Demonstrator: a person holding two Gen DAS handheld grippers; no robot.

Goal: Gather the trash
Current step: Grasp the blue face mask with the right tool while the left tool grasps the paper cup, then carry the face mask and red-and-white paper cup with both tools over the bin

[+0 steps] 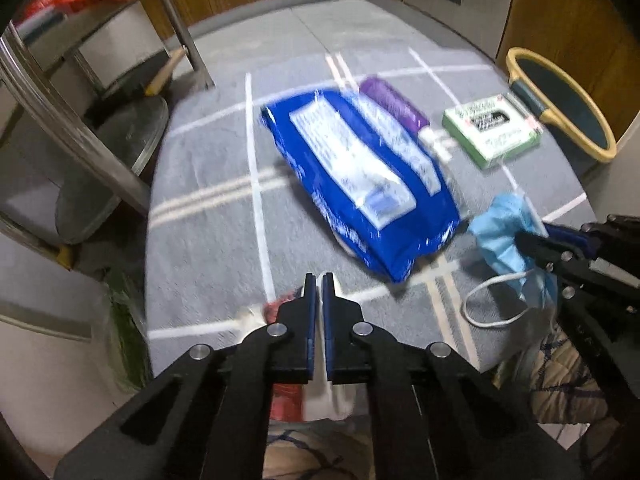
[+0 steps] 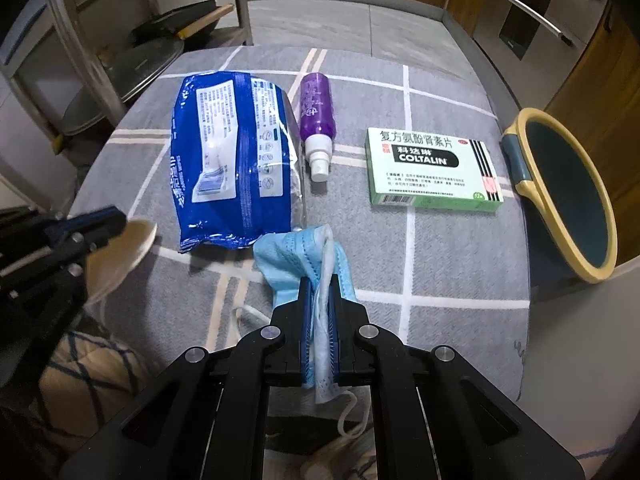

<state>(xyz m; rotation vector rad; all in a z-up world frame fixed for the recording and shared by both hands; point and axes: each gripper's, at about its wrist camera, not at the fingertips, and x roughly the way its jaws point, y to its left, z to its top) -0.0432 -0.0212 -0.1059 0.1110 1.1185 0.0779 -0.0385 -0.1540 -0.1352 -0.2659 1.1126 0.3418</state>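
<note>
Both grabs done, now just the carry. Left gripper [image 1: 319,286] clamped on a pale cotton pad [image 2: 120,256] at the table's [image 1: 208,248] near-left edge, right gripper [image 2: 319,286] pinching the blue face mask [image 2: 298,254] at the near edge. Worth lifting clear before swinging toward the bin [image 2: 568,196] off the right edge, minding the dangling ear loop.

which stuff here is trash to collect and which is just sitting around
Job:
- mask, in right tongs
- white wrapper, in left tongs
- bin

Lying about:
- blue pack
- purple spray bottle
- green box
</note>
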